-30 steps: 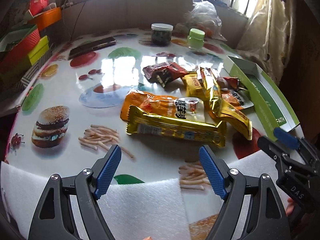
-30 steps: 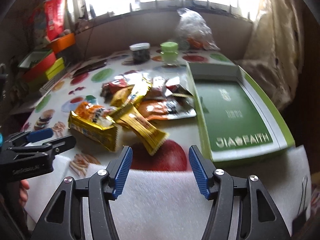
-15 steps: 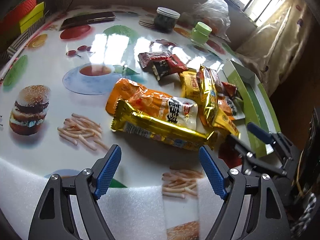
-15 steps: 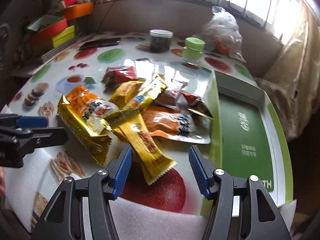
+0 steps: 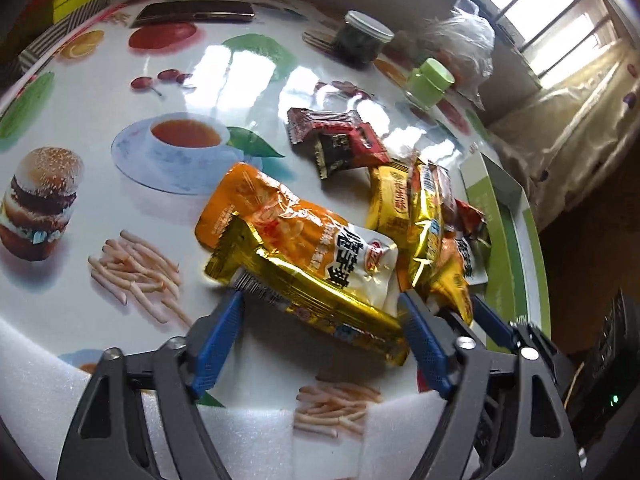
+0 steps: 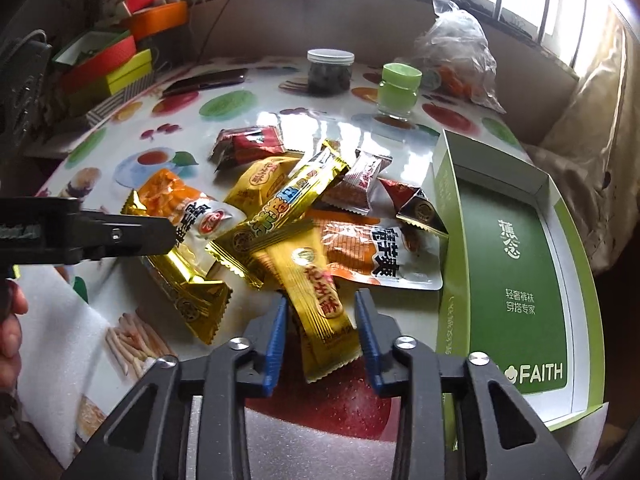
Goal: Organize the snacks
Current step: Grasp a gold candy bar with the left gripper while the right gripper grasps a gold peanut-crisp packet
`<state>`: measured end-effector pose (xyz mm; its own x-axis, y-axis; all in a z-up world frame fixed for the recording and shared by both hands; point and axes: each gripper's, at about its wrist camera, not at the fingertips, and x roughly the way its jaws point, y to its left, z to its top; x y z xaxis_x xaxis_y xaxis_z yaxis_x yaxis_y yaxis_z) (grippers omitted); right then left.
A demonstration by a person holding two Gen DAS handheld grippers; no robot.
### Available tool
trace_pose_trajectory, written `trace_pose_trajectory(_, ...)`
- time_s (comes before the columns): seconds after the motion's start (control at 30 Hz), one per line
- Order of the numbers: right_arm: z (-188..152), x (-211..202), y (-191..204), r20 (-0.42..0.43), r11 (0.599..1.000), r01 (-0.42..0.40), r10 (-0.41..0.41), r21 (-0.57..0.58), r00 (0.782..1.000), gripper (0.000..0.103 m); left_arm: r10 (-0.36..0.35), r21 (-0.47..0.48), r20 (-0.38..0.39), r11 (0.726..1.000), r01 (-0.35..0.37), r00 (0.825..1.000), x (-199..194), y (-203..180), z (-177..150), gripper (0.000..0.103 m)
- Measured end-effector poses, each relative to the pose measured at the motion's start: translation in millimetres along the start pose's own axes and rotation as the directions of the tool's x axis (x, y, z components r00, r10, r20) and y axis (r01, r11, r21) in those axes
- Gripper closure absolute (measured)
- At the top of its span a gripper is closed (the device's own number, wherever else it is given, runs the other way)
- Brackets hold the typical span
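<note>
Several snack packets lie in a heap on the printed tablecloth. A long gold packet lies slantwise between the fingers of my left gripper. Its jaws stand wide and are closing, and no pad presses on the packet. That gripper also shows from the side in the right wrist view. My right gripper straddles the near end of a slim yellow packet. Its jaws are closing and the pads stand just off the packet's edges. An open green box sits right of the heap with nothing in it.
Behind the heap stand a dark jar, a green-lidded jar and a clear plastic bag. A phone and stacked coloured boxes lie far left. White foam lines the near table edge.
Both grippers have come forward and down onto the heap. The right jaws have narrowed a lot around the slim yellow packet. The left jaws have narrowed slightly around the gold packet.
</note>
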<state>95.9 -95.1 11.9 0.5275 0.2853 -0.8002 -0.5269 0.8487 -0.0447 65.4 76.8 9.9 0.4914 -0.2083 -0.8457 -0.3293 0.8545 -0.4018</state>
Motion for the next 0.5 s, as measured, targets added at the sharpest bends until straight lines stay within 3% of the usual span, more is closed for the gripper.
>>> trace_pose_trajectory(0.1, -1.2, -0.9, -1.5, 0.004, 1.0, -0.009, 0.009, 0.019, 1.0, 0.081, 0.007, 0.001, 0.01, 1.0, -0.007, 1.0, 1.1, -2.6, -0.3, 0.034)
trace_pose_trajectory(0.2, -2.5, -2.3, -2.5, 0.009, 0.999, -0.013, 0.013, 0.034, 1.0, 0.081, 0.013, 0.007, 0.013, 1.0, -0.013, 1.0, 3.0, -5.5, 0.0, 0.052)
trace_pose_trajectory(0.5, -5.0, -8.0, -5.4, 0.03, 0.997, -0.033, 0.031, 0.067, 0.999, 0.082, 0.025, 0.031, 0.038, 0.999, -0.026, 0.999, 0.7, -8.5, 1.1, 0.06)
